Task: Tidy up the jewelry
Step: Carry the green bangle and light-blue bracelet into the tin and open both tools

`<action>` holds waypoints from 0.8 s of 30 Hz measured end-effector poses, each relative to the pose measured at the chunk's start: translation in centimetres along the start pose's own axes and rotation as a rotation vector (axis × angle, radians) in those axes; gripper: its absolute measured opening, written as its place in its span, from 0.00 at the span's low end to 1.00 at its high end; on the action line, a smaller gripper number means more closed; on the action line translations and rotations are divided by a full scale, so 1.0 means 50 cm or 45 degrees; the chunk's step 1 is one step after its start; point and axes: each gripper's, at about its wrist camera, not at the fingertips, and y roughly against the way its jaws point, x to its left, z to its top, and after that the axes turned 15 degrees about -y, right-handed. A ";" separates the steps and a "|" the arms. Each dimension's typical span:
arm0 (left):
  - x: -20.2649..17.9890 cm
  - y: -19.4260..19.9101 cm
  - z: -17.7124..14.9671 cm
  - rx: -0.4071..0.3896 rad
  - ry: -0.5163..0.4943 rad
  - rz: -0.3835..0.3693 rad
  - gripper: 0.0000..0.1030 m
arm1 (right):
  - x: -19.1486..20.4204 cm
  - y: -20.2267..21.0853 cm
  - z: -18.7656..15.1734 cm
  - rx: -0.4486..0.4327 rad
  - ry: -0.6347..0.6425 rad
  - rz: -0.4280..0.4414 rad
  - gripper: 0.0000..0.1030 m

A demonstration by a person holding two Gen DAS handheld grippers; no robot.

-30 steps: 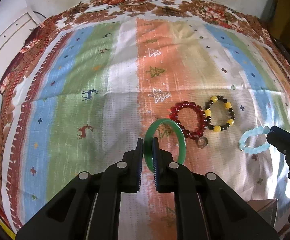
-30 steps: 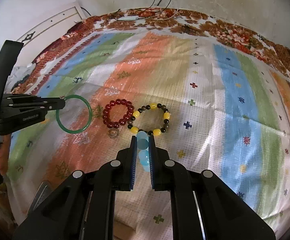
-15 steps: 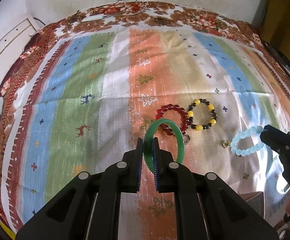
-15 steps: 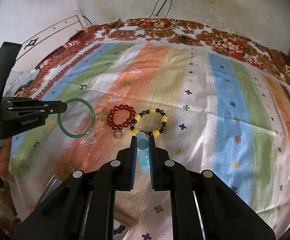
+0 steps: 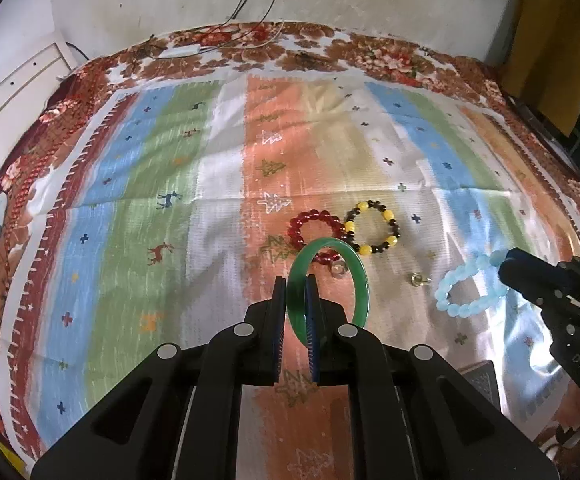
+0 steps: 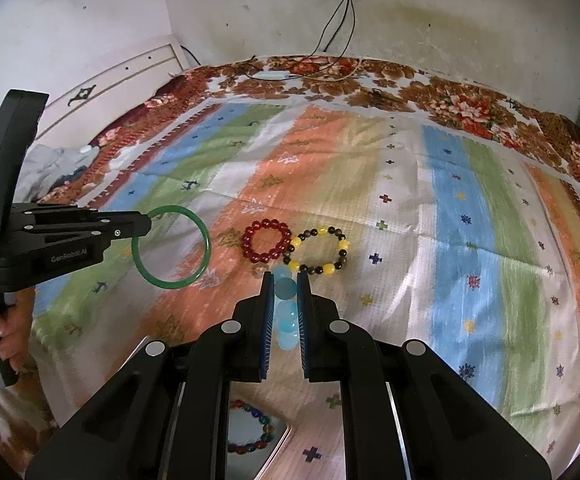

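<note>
The left claw (image 5: 296, 300) is clamped on the rim of a green jade bangle (image 5: 360, 280), which stands on edge between its blue-padded fingers and is lifted clear of the striped bedspread (image 5: 130, 240). Seen from the right wrist camera, the same bangle (image 6: 204, 240) sticks out sideways from the left claw (image 6: 146, 226), and a person's hand (image 6: 6, 320) grips the handle below it.

The right claw (image 6: 284, 292) is closed on a pale blue bead bracelet (image 6: 286, 312) — the beads run in a line between the two pads, held above the bedspread. In the left wrist view that bracelet (image 5: 470, 284) hangs as a loop from the tip of the right claw (image 5: 508, 266).

On the orange stripe of the bedspread lie a dark red bead bracelet (image 6: 266, 240) and, touching it on its right, a black and yellow bead bracelet (image 6: 322, 250). Just in front of the red one sits a small silver ring (image 5: 339, 268), and a small gold ring (image 5: 417, 279) lies a little further right, apart from it.

At the near edge, under the right claw, a box (only partly in view) holds a multicoloured bead bracelet (image 6: 250, 426).
</note>
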 end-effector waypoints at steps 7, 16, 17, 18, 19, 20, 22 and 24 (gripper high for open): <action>-0.005 0.044 -0.027 -0.063 0.054 -0.019 0.09 | 0.014 0.036 -0.017 -0.009 0.012 0.037 0.12; -0.031 0.082 -0.060 -0.109 0.055 -0.051 0.09 | 0.027 0.083 -0.049 -0.032 0.024 0.092 0.12; -0.033 0.086 -0.064 -0.113 0.055 -0.054 0.09 | 0.027 0.087 -0.052 -0.033 0.025 0.095 0.12; -0.037 0.090 -0.068 -0.118 0.054 -0.057 0.09 | 0.027 0.092 -0.056 -0.034 0.024 0.102 0.12; -0.042 0.094 -0.073 -0.122 0.049 -0.060 0.09 | 0.027 0.096 -0.059 -0.036 0.022 0.107 0.12; -0.046 0.096 -0.076 -0.124 0.046 -0.062 0.09 | 0.027 0.099 -0.063 -0.035 0.022 0.111 0.12; -0.056 0.102 -0.085 -0.127 0.036 -0.070 0.09 | 0.029 0.106 -0.070 -0.032 0.023 0.122 0.12; -0.064 0.106 -0.094 -0.128 0.029 -0.075 0.09 | 0.032 0.112 -0.077 -0.025 0.024 0.149 0.12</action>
